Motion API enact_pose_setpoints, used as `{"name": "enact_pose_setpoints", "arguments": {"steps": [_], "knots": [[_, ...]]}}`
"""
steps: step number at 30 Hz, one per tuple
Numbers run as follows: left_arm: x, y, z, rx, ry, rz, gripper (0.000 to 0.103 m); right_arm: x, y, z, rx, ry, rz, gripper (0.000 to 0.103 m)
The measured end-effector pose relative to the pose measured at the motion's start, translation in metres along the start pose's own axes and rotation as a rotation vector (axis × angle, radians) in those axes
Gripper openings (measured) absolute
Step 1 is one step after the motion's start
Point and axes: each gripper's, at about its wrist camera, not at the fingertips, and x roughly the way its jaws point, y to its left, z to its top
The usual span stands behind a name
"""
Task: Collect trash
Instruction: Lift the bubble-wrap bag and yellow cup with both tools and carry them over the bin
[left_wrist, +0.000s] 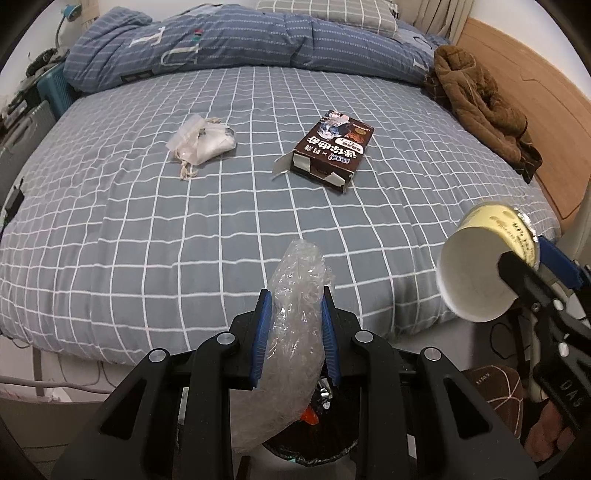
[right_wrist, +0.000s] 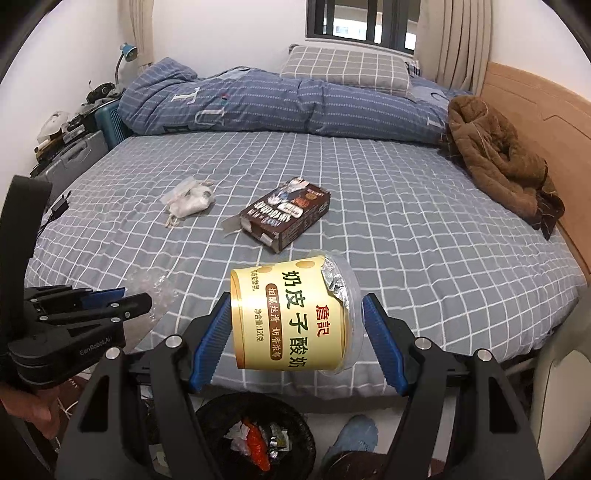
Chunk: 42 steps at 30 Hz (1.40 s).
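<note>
A: Trash is sitting in both tongs. The left gripper (left_wrist: 295, 314) is clenching a crumpled clear plastic wrap (left_wrist: 291, 332); the right gripper (right_wrist: 295, 339) is clamping a yogurt cup (right_wrist: 291, 314) on its side, base and lid against the pads.

B: How is it handling?

A: The wrap is looking light, soft and slippery. The cup seems empty, thin-walled, easily crushed. Both are hanging over the bin (right_wrist: 255, 435) by the bed's edge.

B: What's waiting?

A: A chocolate box (left_wrist: 328, 151) and a small cloth pouch (left_wrist: 201, 142) are lying on the bed (left_wrist: 147, 240). The box is stiff, so I'd be gripping across its narrow sides.
</note>
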Motion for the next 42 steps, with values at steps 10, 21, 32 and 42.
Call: {"name": "enact_pose_setpoints", "arguments": {"steps": [10,21,32,42], "knots": [[-0.015,-0.003,-0.028,0.002,0.01,-0.018,0.026,-0.013,0.024,-0.027,-0.034,0.028,0.006,0.067],[-0.018,-0.003,-0.06,-0.009,0.036,-0.025,0.026,-0.028,0.023,-0.055,-0.009,0.073,0.025,0.067],[-0.005,0.0,-0.096,-0.026,0.064,0.0,0.026,-0.021,0.022,-0.092,0.025,0.122,0.033,0.067],[0.009,0.004,-0.127,-0.049,0.087,-0.015,0.025,-0.004,0.027,-0.125,0.04,0.19,0.05,0.067]]}}
